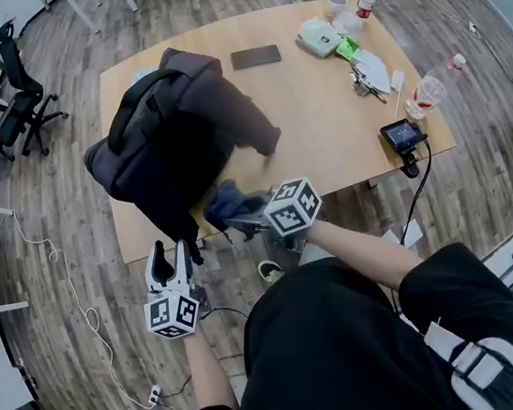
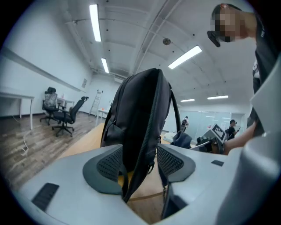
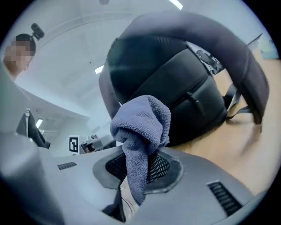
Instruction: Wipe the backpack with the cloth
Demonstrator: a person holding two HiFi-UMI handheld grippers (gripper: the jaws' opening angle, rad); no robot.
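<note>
**Status: cloth pinched, strap between spread tongs**

**Backpack.** The backpack (image 1: 170,126) sits on the left part of the worktop (image 1: 342,140). In the head view its dark bulk reaches the left edge. In the left gripper view it stands upright, back panel and straps toward me.

**Left tongs.** My left tongs (image 1: 170,251) are at the backpack's near corner, off the near edge of the worktop. The jaws are spread. One strap (image 2: 141,173) hangs from the backpack and passes down between the two pads (image 2: 109,165). A gap shows on either side of it, so the pads do not press on it.

**Right tongs.** My right tongs (image 1: 244,218) are just beside the backpack's near side, to the right of the left tongs. They are pressed together on the cloth (image 3: 142,127). Its blue-grey bunch stands up out of the pads and points at the backpack. I cannot tell whether the cloth touches the backpack.

**Other.** A phone (image 1: 256,56) lies flat on the worktop just beyond the backpack.
</note>
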